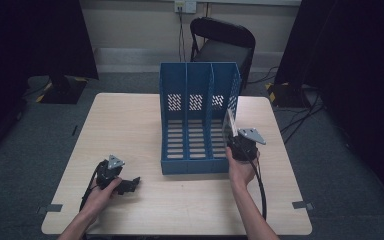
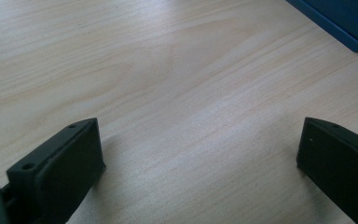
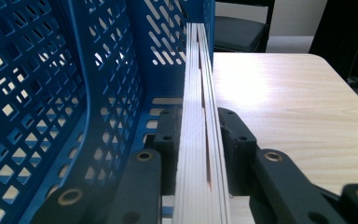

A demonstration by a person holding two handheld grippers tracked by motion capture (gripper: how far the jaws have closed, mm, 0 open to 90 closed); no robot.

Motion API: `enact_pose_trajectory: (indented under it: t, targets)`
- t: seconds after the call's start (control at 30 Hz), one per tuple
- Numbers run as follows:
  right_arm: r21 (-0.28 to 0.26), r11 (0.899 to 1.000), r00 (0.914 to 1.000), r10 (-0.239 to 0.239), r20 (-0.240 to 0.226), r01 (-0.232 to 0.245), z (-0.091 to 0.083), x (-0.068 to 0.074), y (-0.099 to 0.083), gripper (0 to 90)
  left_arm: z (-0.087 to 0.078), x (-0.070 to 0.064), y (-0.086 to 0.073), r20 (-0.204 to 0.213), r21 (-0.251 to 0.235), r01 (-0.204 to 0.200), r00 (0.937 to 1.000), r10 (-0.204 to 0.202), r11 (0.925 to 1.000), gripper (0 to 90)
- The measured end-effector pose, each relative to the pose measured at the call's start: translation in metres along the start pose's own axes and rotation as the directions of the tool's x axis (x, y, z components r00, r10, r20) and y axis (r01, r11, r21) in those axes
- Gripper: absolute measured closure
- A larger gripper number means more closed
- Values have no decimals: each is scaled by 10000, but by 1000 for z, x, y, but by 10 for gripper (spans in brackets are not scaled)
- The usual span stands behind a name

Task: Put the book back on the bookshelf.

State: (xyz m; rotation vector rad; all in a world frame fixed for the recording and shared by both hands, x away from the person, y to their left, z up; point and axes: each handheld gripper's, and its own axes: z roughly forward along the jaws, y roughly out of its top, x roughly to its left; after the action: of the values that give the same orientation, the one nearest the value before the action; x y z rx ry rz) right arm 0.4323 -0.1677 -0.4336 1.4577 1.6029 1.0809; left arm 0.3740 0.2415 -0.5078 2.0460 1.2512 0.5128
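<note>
Booklet [image 3: 200,140], thin stack of pale pages seen edge-on, held upright at the right end of the blue file rack [image 1: 200,117], which stands at the tabletop's [image 1: 130,130] middle toward the far edge. Light wood top, grey carpet, black chair [image 1: 225,45] behind the far edge. Right hand [image 1: 240,170] reaches forward by the rack's front right corner; right gripper [image 3: 199,135] pinches the booklet between both jaws. Left gripper [image 1: 130,184] lies low near the front left corner, jaws spread wide over bare wood.
</note>
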Motion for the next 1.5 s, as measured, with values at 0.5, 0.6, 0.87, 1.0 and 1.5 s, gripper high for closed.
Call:
enact_pose_trajectory:
  t: [0.5, 0.6, 0.87, 1.0, 1.5]
  targets:
    - [58, 10000, 9995, -65, -313, 67, 3, -1, 0, 594, 0, 0, 0, -1, 1, 0, 10000, 0, 10000, 0]
    - [65, 10000, 9992, -72, -386, 75, 2, -1, 0, 580, 0, 0, 0, -3, 0, 1, 10000, -1, 10000, 0]
    - [81, 10000, 9987, 54, -511, -50, 1, -3, 1, 493, 0, 0, 0, -4, 1, -1, 10000, 1, 10000, 0]
    - [99, 9999, 9974, 40, -725, -33, 0, -5, 3, 449, 0, 0, 0, 10, -9, 4, 10000, -4, 10000, 0]
    - [-10, 10000, 9827, 90, -1852, -94, -14, -18, 7, 311, 0, 0, 0, 30, -1, -20, 10000, 20, 10000, 0]
